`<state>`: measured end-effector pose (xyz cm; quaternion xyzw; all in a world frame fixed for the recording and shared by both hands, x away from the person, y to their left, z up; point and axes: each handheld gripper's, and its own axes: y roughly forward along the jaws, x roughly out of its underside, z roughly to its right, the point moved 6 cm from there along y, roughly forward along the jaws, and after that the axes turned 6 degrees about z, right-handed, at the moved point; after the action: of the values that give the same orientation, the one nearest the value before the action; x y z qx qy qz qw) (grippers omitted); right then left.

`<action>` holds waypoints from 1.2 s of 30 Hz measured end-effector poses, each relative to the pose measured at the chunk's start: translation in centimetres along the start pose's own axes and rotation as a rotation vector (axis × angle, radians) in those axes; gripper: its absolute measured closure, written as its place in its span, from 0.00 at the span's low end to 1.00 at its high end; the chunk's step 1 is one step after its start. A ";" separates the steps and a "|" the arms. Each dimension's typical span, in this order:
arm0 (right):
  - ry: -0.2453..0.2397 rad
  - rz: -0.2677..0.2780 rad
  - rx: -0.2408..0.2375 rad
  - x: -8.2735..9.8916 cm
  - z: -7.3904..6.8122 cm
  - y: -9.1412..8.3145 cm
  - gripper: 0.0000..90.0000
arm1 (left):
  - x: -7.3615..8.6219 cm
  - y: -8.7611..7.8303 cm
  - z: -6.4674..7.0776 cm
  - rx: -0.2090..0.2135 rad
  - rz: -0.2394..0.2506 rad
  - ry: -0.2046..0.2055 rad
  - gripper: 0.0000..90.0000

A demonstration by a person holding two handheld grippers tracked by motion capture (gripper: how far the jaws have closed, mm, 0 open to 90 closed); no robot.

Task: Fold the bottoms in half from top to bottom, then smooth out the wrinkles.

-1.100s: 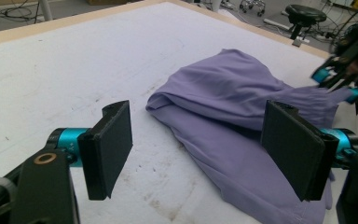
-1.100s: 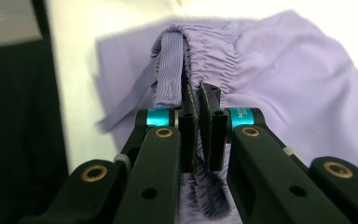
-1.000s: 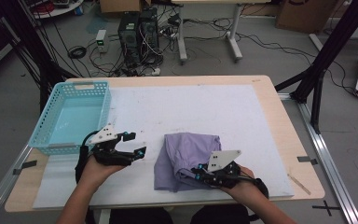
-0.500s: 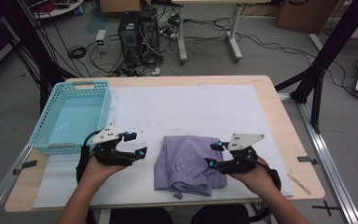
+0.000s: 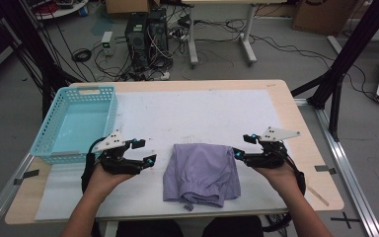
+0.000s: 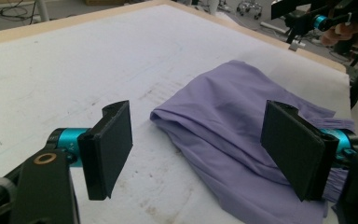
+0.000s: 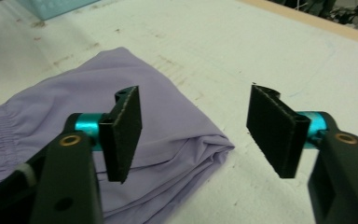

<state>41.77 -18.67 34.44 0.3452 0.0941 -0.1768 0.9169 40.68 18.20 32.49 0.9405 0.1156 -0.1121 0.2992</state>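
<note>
both jaws wide, empty; purple garment (image 5: 202, 170) released

No words, labels, brand names or numbers can be read anywhere in these pictures. The one sign is a black cross mark (image 5: 346, 218) taped on the floor at the lower right of the high view. The cardboard boxes at the top edge carry no legible print.

— From my console, what do my tools look like?
— Left gripper (image 5: 143, 154): black body, teal collars, grey three-cornered plate at twelve o'clock. Right gripper (image 5: 242, 146): the same, flat black pads (image 7: 123, 133), brass-ringed screws, black wrist cables.
</note>
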 end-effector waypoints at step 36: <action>0.049 0.023 0.054 -0.2 1.8 -0.8 0.22 | -0.8 0.3 -0.5 -0.005 0.006 0.004 0.28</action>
<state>41.42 -20.37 35.38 0.3750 0.1078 -0.1602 0.9067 40.11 18.11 33.30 0.9403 0.1138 -0.1090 0.3016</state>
